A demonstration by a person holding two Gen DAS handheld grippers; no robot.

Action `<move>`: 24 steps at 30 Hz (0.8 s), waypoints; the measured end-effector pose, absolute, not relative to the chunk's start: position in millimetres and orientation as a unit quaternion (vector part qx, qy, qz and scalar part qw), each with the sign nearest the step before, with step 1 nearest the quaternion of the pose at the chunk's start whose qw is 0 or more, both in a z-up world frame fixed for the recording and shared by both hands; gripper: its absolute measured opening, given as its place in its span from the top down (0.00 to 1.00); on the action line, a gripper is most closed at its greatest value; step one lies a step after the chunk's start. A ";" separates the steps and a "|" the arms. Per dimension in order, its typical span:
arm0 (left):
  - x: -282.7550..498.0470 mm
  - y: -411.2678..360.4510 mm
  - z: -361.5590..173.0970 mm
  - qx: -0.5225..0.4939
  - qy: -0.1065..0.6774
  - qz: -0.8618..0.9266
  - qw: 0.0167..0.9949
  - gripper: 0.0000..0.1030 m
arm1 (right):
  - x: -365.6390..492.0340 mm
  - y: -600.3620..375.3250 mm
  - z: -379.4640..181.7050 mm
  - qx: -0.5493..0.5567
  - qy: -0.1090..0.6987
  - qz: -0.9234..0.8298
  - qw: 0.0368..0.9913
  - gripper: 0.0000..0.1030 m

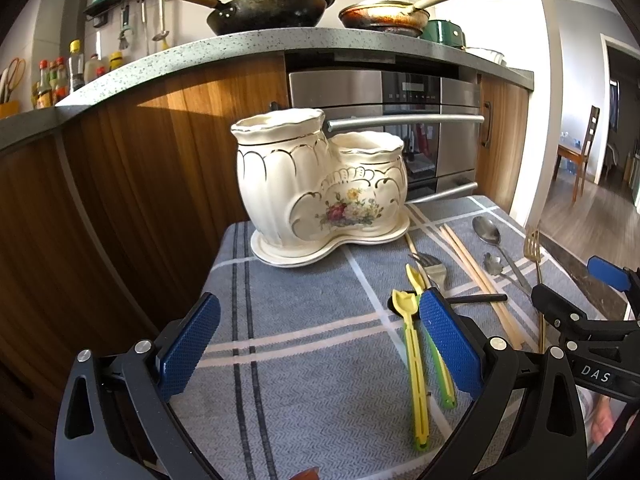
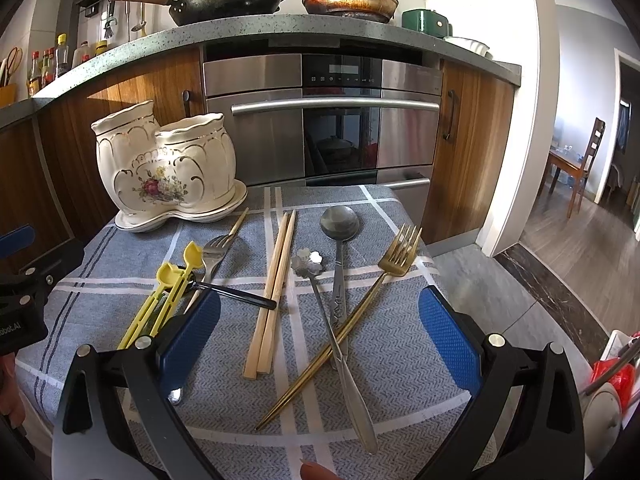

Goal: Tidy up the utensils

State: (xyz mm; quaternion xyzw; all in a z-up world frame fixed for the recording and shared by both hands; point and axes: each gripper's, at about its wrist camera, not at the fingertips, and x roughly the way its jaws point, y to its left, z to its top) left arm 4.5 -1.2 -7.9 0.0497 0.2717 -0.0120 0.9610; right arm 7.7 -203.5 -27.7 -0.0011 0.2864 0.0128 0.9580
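A cream ceramic utensil holder (image 1: pixel 320 184) (image 2: pixel 168 168) with two cups and a flower print stands on its saucer at the back of the grey checked cloth (image 1: pixel 304 320). In front of it lie two yellow spoons (image 1: pixel 414 360) (image 2: pixel 168 292), a silver fork (image 2: pixel 216 254), a black-handled utensil (image 2: pixel 240 295), wooden chopsticks (image 2: pixel 274 288), a flower-shaped spoon (image 2: pixel 332 320), a large silver spoon (image 2: pixel 340 226) and a gold fork (image 2: pixel 360 312). My left gripper (image 1: pixel 320 344) hovers open beside the yellow spoons. My right gripper (image 2: pixel 318 336) is open above the crossed gold fork and spoons, holding nothing.
The small table stands against wooden cabinets (image 2: pixel 468 140) and a steel oven (image 2: pixel 332 132). Two pans (image 1: pixel 272 8) sit on the counter above. The cloth's right edge drops to the floor (image 2: pixel 520 292). A white container with red items (image 2: pixel 612 376) is at the right.
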 end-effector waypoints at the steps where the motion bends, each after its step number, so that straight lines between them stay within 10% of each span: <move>1: 4.6 -1.3 -7.7 0.050 0.272 -0.012 0.961 0.04 | 7.2 -204.0 -27.9 0.000 0.286 0.014 0.958 0.05; 24: 11.3 3.1 -11.6 0.035 0.287 -0.059 0.955 0.04 | 15.1 -228.3 -21.7 0.018 0.272 -0.012 0.962 0.05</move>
